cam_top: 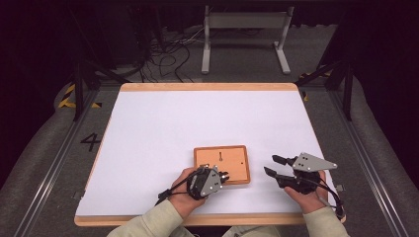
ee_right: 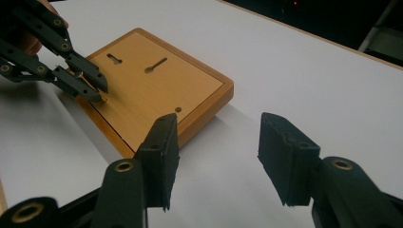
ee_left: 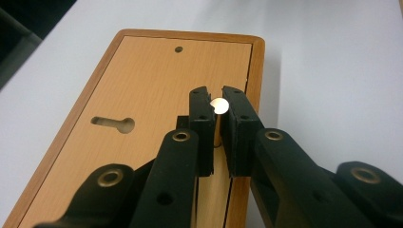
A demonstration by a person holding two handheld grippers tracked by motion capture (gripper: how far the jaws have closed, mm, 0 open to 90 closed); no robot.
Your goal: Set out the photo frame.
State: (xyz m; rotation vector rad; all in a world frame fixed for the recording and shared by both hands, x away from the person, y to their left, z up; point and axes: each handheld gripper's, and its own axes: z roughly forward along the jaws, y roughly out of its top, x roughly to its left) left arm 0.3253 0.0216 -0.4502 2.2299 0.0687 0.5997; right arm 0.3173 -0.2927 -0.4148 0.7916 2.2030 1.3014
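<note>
So the wooden box (cam_top: 232,160) is lying flat on the white surface (cam_top: 163,123), near my edge and a bit right of centre; lid side up, with a keyhole slot (ee_left: 114,124) cut in it, a second longer slot (ee_right: 156,65) next to that one and a tiny hole (ee_left: 178,49) by one corner; it's shut, so I can't tell what's inside.

My left tool (ee_left: 216,105) is down on the box's near edge, pinching a small shiny round knob (ee_left: 218,104); looks like brass, but it's glaring too much to be sure; the pads sit tight on either side of it, just a sliver of gap showing above.

My right tool (ee_right: 216,159) hangs just off the box's right side, not touching it; pads spread about halfway with only bare surface between them; in the high view it's (cam_top: 276,165) pointing left toward the box.
</note>
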